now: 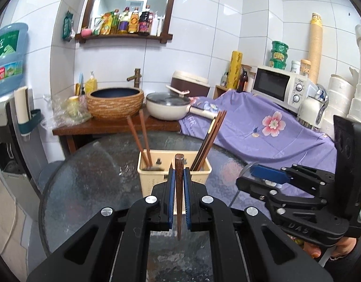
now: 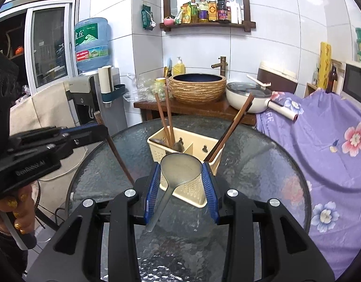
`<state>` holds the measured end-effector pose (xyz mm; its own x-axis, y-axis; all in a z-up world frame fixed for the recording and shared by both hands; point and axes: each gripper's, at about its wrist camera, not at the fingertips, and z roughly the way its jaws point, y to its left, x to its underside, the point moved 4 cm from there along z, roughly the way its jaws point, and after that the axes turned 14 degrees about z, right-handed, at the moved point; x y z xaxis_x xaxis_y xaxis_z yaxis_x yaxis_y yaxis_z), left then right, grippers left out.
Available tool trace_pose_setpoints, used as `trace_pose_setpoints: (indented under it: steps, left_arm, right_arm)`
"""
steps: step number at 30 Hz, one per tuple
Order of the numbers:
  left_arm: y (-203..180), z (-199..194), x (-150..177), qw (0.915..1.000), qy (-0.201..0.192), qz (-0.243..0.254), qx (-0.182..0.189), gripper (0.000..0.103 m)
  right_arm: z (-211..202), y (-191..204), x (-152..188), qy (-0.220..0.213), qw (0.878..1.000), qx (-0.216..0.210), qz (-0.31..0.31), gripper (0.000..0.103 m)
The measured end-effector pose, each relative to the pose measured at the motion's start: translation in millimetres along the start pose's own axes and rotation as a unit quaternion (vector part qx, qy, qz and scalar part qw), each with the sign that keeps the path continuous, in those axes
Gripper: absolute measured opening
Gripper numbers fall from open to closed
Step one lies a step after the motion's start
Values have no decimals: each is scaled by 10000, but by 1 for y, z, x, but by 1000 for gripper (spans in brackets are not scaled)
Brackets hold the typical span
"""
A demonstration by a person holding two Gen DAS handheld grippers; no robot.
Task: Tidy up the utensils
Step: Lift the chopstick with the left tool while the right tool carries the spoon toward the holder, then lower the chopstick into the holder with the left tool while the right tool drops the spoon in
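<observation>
Jaws: the left gripper is clamped on a dark wooden chopstick; the right gripper, part-open, grips a translucent spoon. Mid-table, the cream utensil holder keeps chopsticks in both end compartments.
</observation>
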<state>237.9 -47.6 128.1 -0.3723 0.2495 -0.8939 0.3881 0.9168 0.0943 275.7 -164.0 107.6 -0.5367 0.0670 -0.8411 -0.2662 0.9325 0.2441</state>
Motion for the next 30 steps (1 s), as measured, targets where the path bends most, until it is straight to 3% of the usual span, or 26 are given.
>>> trace_pose_setpoints:
  steps: [9, 16, 20, 25, 30]
  left_arm:
    - [5, -10, -68, 9993, -300, 82, 207, 7]
    - [17, -22, -114, 9979, -617, 194, -98, 7]
    - [26, -21, -134, 9958, -779, 184, -452, 7]
    - [42, -3, -145, 9939, -842, -53, -707, 7]
    - [52, 29, -137, 9929, -759, -201, -895, 7]
  right_arm:
    - [-7, -3, -56, -274, 9993, 252, -50, 37]
    - [-6, -8, -97, -483, 9981, 361, 110, 37]
    - [-4, -8, -115, -653, 9968, 458, 77, 37]
    - [8, -6, -125, -917, 9934, 684, -78, 37]
    - [35, -2, -113, -1028, 9891, 964, -433, 37]
